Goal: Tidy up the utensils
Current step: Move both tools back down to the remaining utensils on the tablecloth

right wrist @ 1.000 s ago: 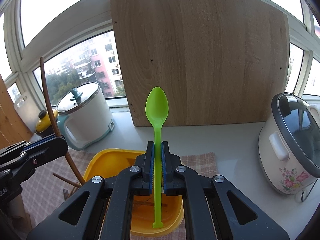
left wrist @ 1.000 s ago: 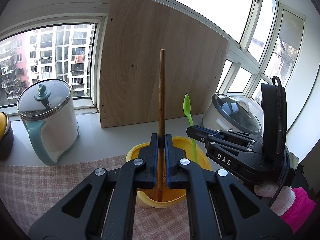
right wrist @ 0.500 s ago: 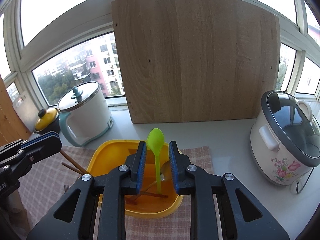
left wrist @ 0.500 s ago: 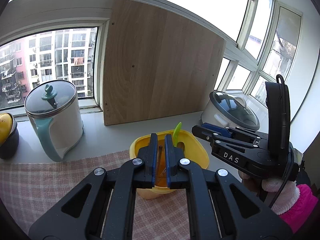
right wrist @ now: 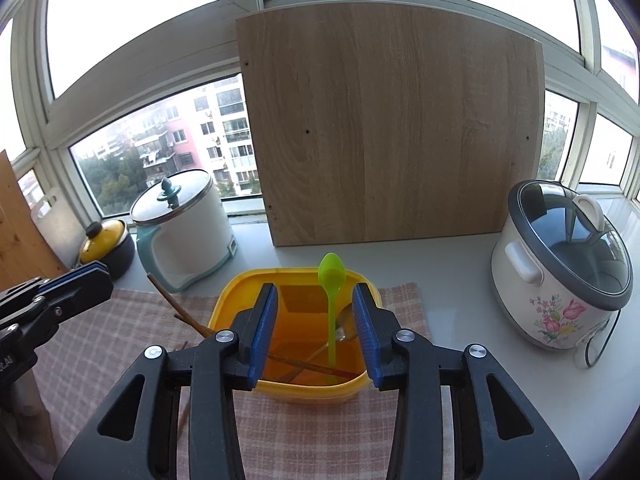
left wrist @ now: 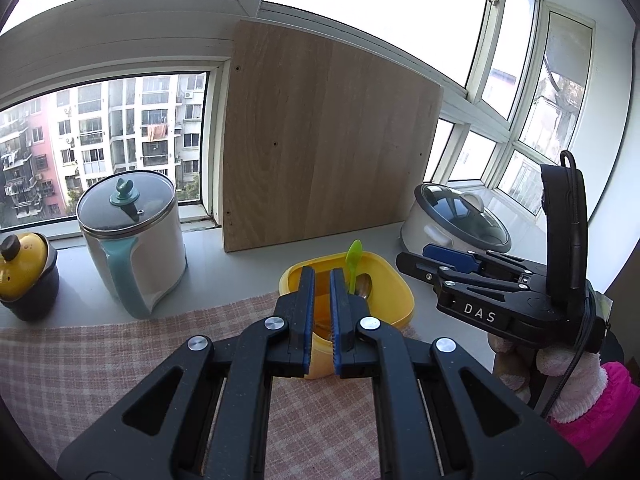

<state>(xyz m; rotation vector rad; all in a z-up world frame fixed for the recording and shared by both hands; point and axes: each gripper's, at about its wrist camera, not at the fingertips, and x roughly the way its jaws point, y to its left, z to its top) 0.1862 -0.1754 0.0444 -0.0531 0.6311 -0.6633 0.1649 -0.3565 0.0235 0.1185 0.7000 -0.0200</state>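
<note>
Sunny window ledge, grey-white counter [right wrist: 452, 264] with pink checked cloth [right wrist: 320, 420] under a square yellow plastic tub [right wrist: 224, 300]; tall wooden board [right wrist: 392, 128] leaning on the window behind; white electric kettle with teal handle [right wrist: 184, 232] left, floral white rice cooker with glass lid [right wrist: 560, 272] right, small yellow-lidded black pot [left wrist: 24, 276] far left

Right gripper [right wrist: 316, 330] now spread wide, empty; a second ago clamped on lime green plastic spoon [right wrist: 331, 300], now standing loose inside tub, bowl end up, leaning on the far wall beside a metal spoon [right wrist: 346, 326]

Left gripper [left wrist: 321, 316] parted narrow, nothing between pads; a second ago pinching brown wooden chopstick, now released – chopsticks [right wrist: 316, 366] lying across tub bottom, others [right wrist: 176, 308] sticking out over the left rim onto cloth

Both drops done, both tools free; likely next: tidy the stragglers by left rim, cannot tell if in or out
</note>
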